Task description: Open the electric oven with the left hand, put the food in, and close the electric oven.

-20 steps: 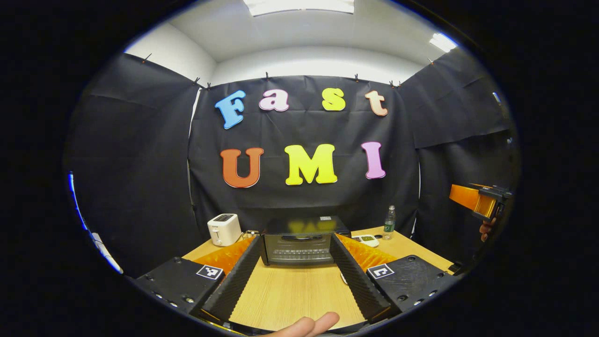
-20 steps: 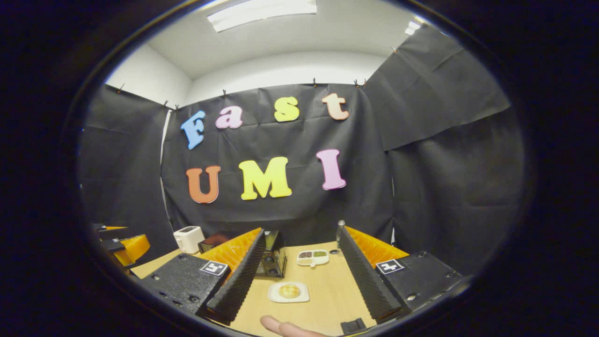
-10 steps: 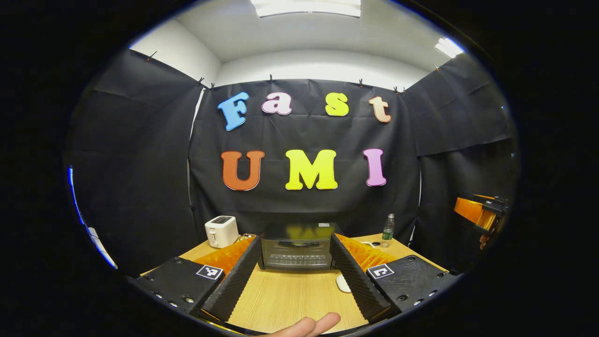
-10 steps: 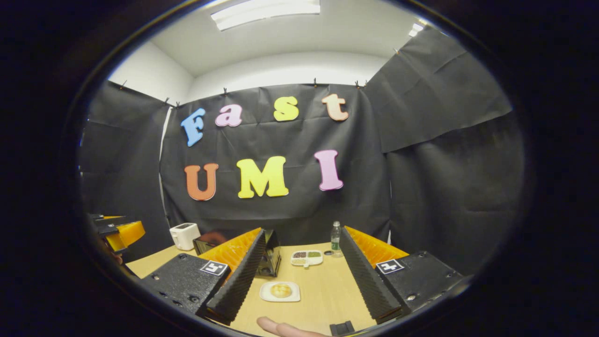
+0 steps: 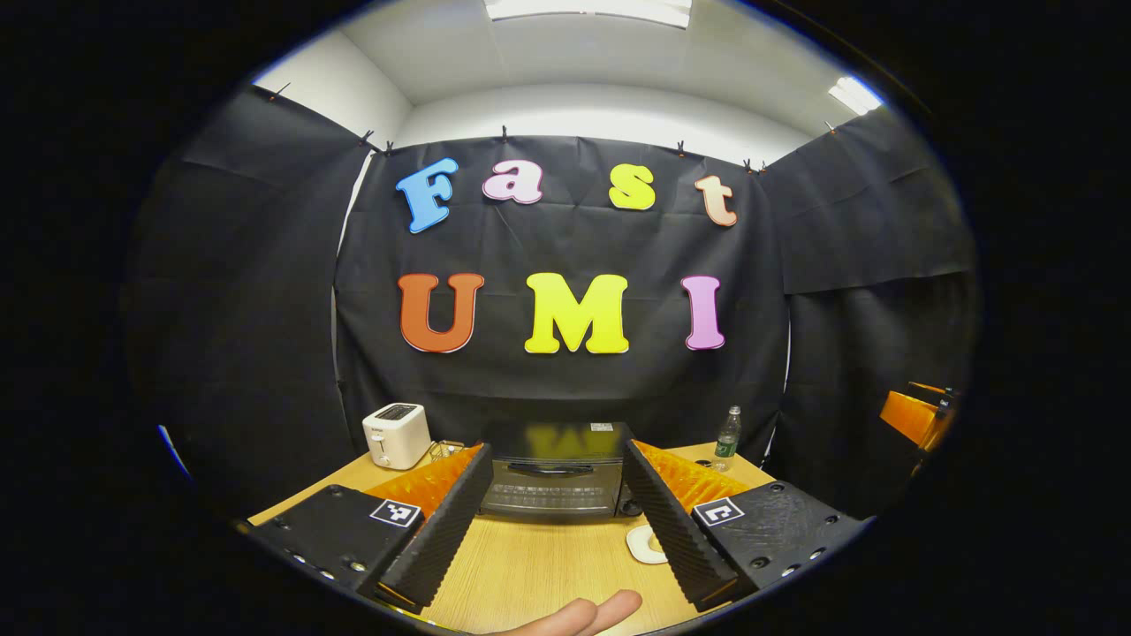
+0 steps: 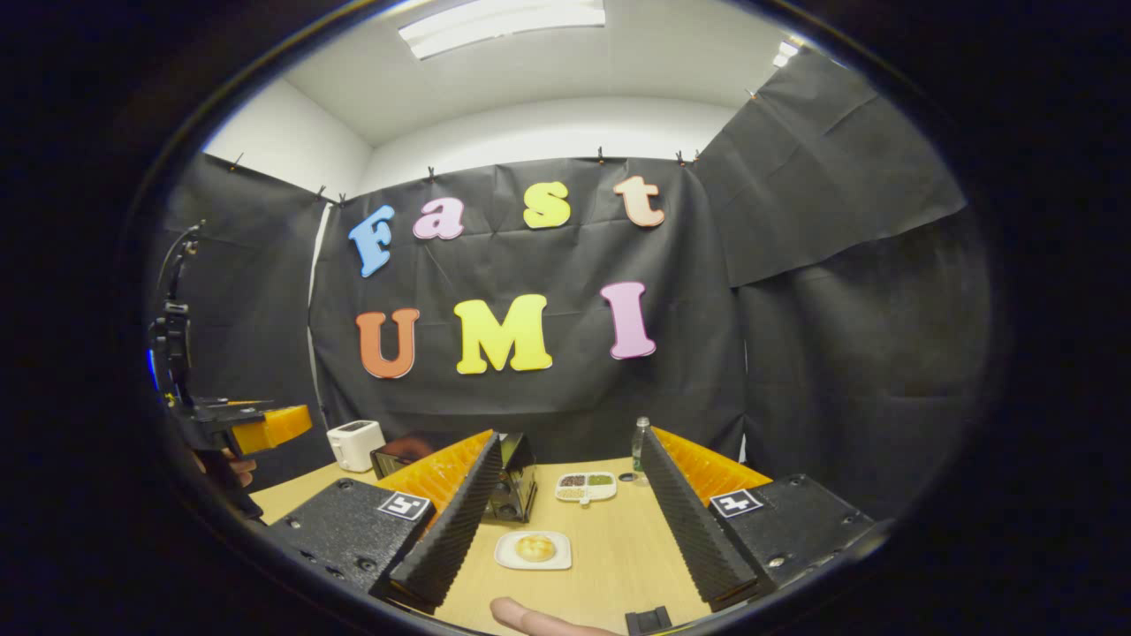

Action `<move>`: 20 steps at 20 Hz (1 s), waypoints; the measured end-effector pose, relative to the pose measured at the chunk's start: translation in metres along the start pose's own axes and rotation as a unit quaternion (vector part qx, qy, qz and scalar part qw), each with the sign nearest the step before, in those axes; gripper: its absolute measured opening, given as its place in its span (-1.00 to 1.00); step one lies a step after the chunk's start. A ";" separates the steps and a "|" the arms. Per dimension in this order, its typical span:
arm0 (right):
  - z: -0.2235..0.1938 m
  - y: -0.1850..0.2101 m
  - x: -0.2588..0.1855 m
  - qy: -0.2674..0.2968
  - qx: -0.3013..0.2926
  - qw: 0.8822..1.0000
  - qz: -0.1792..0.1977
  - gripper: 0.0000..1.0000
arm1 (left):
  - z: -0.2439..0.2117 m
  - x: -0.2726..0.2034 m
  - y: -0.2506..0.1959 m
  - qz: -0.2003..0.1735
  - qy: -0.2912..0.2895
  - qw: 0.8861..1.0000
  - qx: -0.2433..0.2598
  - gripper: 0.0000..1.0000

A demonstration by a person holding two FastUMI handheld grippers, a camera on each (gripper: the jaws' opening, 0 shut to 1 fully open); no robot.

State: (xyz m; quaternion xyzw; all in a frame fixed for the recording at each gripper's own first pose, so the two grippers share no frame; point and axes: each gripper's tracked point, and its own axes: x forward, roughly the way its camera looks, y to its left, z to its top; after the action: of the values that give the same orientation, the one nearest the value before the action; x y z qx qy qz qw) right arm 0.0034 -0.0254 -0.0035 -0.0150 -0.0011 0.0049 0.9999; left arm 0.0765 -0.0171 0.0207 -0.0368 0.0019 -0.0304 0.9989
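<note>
A wooden table (image 5: 539, 565) stands in a booth walled with black cloth, under white ceiling lights. In my left gripper view, my left gripper (image 5: 552, 521) hangs over the near part of the table with its jaws spread wide and nothing between them, aimed straight at the electric oven (image 5: 552, 477), whose door is shut. A white toaster (image 5: 395, 435) sits to the oven's left and a bottle (image 5: 727, 436) near the back right corner; part of a white plate (image 5: 643, 545) peeks out beside one finger. My right gripper (image 6: 565, 521) also stands wide open and holds nothing. In my right gripper view, the plate (image 6: 533, 550) with the food (image 6: 535, 547), a round golden bun, lies on the table between its fingers, apart from both. Beyond it is a small divided dish (image 6: 585, 487), and the oven's side (image 6: 512, 486) shows just past the left finger
</note>
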 end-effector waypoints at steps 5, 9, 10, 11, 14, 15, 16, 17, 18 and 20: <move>-0.004 -0.002 0.003 0.001 -0.006 1.000 0.002 0.93 | -0.015 0.055 -0.006 -0.026 0.024 0.999 -0.011 0.91; -0.013 -0.004 0.007 0.002 -0.004 1.000 0.007 0.93 | -0.044 0.107 -0.014 -0.048 0.061 0.997 -0.026 0.89; -0.016 -0.005 0.008 0.003 -0.005 1.000 0.007 0.93 | -0.051 0.119 -0.009 -0.044 0.070 0.996 -0.020 0.90; -0.019 -0.006 0.009 0.004 -0.007 1.000 0.008 0.93 | -0.059 0.134 -0.004 -0.036 0.078 0.996 -0.015 0.89; -0.028 -0.007 0.017 0.009 -0.008 1.000 0.008 0.93 | -0.090 0.173 -0.001 -0.033 0.114 0.993 -0.006 0.88; -0.033 -0.007 0.020 0.013 -0.005 1.000 0.009 0.93 | -0.099 0.182 0.001 -0.030 0.129 0.991 -0.004 0.88; -0.038 -0.006 0.022 0.018 -0.003 1.000 0.012 0.93 | -0.107 0.191 0.003 -0.028 0.136 0.990 0.001 0.88; -0.043 -0.006 0.025 0.025 -0.003 1.000 0.014 0.93 | -0.113 0.200 0.005 -0.026 0.142 0.989 0.005 0.88; -0.049 -0.008 0.028 0.030 -0.004 0.999 0.013 0.93 | -0.123 0.209 0.006 -0.025 0.154 0.988 0.007 0.88; -0.052 -0.010 0.033 0.035 -0.009 0.999 0.011 0.93 | -0.143 0.221 0.007 -0.025 0.177 0.984 0.011 0.88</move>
State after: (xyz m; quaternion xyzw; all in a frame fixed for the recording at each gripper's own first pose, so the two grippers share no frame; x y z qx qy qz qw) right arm 0.0366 -0.0370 -0.0553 -0.0240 0.0343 0.0158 0.9990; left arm 0.2965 -0.0336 -0.1224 -0.0196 0.1772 -0.0614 0.9821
